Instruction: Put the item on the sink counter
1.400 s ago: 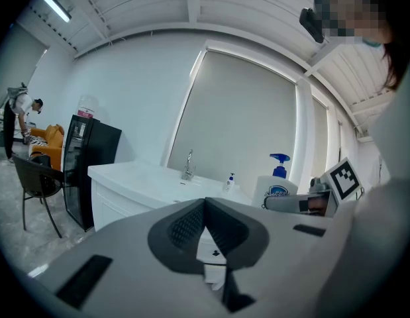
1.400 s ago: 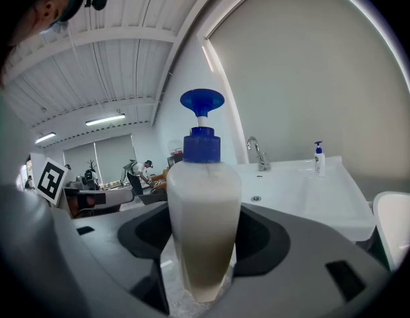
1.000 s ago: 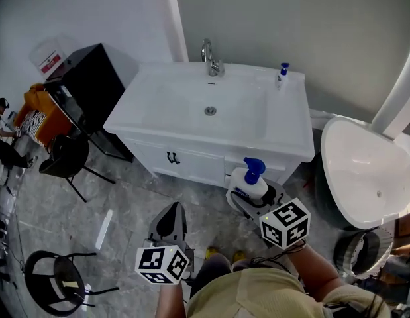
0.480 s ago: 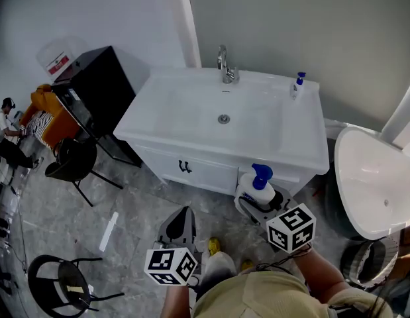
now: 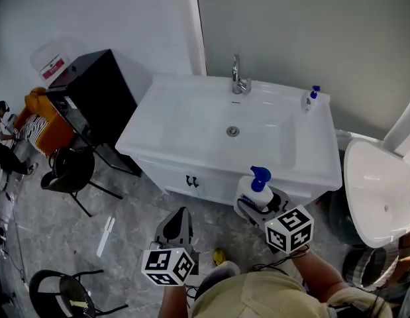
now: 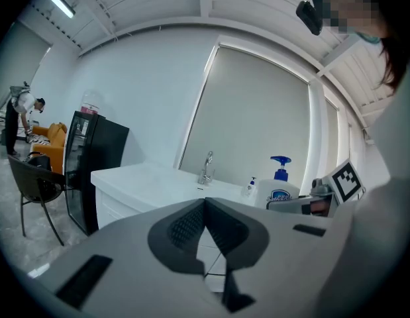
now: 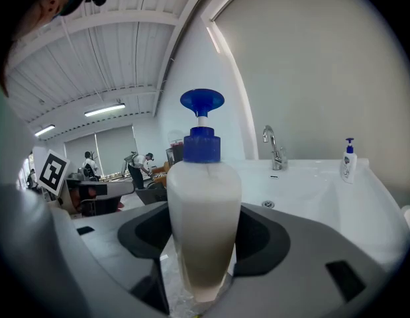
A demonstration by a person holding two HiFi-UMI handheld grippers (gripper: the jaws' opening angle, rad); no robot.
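Now soap bottle nearer sink counter

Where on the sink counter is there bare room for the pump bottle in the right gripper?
Room for the pump bottle: the counter left of the basin, toward the black cabinet; also the right strip in front of the small bottle. Crowded: the back ledge at the faucet and that bottle's corner.

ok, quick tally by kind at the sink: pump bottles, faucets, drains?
Pump bottles: 2 (large pump bottle in the right gripper, small pump bottle on the sink counter)
Faucet: 1
Drain: 1
Total: 4
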